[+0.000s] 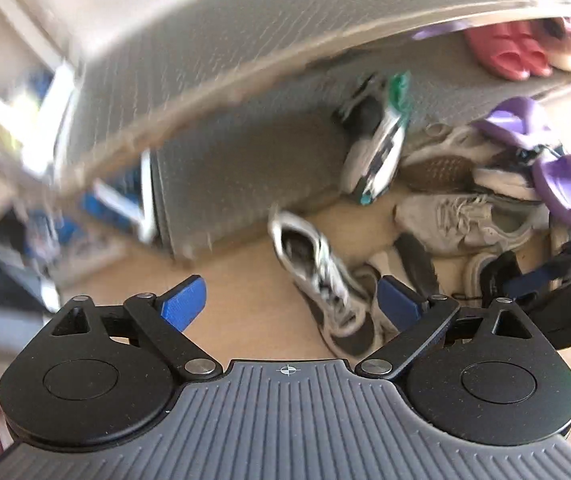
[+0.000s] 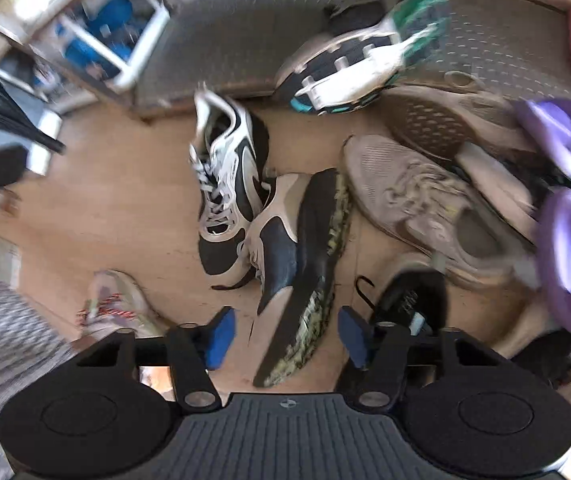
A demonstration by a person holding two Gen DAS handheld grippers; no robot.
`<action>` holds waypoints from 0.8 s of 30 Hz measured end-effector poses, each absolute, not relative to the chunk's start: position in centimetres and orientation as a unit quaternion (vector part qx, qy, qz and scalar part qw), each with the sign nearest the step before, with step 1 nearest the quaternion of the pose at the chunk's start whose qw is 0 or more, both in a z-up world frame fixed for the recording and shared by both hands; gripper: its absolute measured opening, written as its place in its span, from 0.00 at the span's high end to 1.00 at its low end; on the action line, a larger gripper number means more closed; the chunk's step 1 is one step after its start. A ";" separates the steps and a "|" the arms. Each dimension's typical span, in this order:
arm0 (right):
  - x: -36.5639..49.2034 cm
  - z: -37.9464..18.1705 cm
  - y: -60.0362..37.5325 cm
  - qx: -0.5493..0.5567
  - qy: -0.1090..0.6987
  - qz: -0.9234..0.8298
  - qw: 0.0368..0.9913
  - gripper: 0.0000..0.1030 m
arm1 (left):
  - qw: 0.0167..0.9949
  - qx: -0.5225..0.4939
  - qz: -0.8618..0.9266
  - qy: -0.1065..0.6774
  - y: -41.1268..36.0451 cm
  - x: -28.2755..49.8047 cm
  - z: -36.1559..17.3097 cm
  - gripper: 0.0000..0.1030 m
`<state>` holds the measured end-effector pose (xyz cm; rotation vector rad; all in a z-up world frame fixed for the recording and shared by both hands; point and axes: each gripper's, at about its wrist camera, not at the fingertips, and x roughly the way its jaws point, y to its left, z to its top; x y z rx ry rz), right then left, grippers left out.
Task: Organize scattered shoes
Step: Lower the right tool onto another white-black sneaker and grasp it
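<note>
Lying between right gripper (image 2: pixel 283 336) fingers: overturned sneaker (image 2: pixel 305 264).

I am wearing on each hand a gripper, the left gripper (image 1: pixel 291 300) and the right gripper (image 2: pixel 285 336), both showing black linkage arms, silver round screws, blue finger pads (image 1: pixel 187 300) and a grey ribbed body with a small crosshair mark.

Left gripper (image 1: pixel 291 304) pointing steeply downward, blue fingers (image 1: pixel 187 300) spread wide with nothing between them; right gripper (image 2: pixel 285 336) likewise angled steeply down, its pads (image 2: pixel 221 334) about half apart and not pressing on anything.
</note>
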<state>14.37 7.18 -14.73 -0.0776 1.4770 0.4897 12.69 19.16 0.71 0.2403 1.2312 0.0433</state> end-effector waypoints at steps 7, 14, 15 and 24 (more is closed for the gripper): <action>19.1 -20.7 14.3 -0.057 0.701 0.133 0.698 0.49 | 0.772 0.124 -0.016 0.623 22.6 14.2 -1.6 0.11; 20.6 -24.0 15.8 -0.040 0.700 0.061 0.710 0.19 | 0.747 0.125 -0.011 0.653 23.5 13.3 -4.4 0.09; 20.5 -24.7 16.1 -0.044 0.698 0.055 0.713 0.12 | 0.739 0.121 -0.005 0.663 23.8 13.0 -5.2 0.09; 19.2 -23.8 15.6 -0.110 0.683 0.026 0.722 0.40 | 0.737 0.128 -0.010 0.663 23.0 12.5 -5.5 0.08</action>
